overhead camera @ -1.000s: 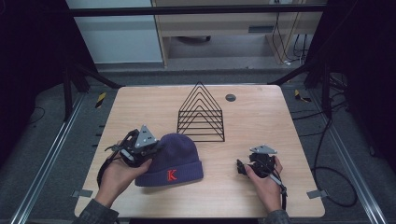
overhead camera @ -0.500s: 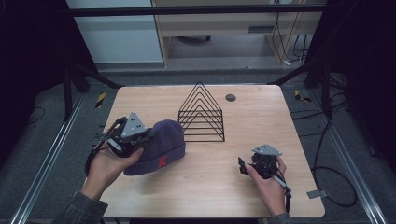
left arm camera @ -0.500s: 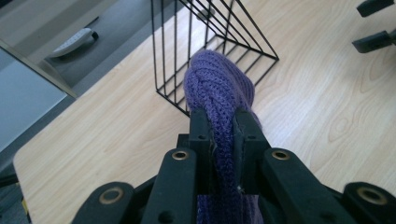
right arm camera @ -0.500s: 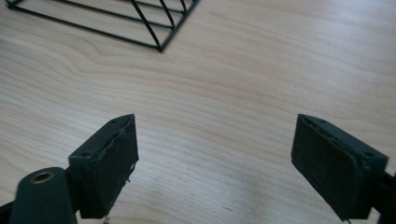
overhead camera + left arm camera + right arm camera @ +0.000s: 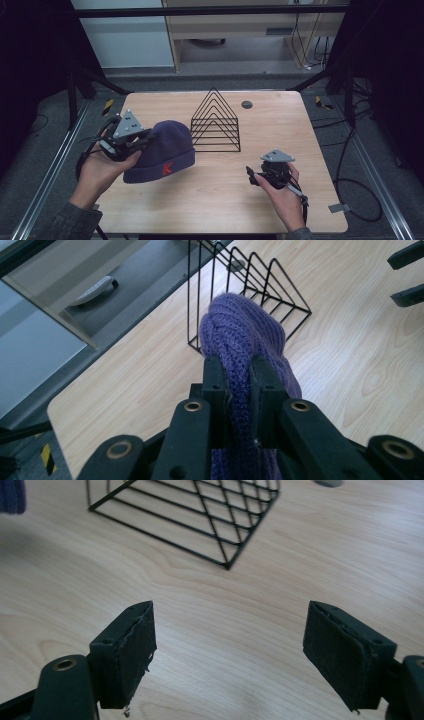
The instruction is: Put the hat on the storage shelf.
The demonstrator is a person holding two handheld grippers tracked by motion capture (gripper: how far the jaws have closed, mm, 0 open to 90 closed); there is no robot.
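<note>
Left hand-held gripper [image 5: 235, 385] clenched on purple beanie [image 5: 167, 147] — beanie on table [image 5: 280, 125] left of wire rack [image 5: 216, 122]. Right hand-held gripper [image 5: 227, 650] released, jaws wide apart — above bare table.

A black wire rack [image 5: 216, 121] of triangular dividers stands mid-worktop [image 5: 280, 125]; a small dark round disc [image 5: 246, 104] lies behind it.
</note>
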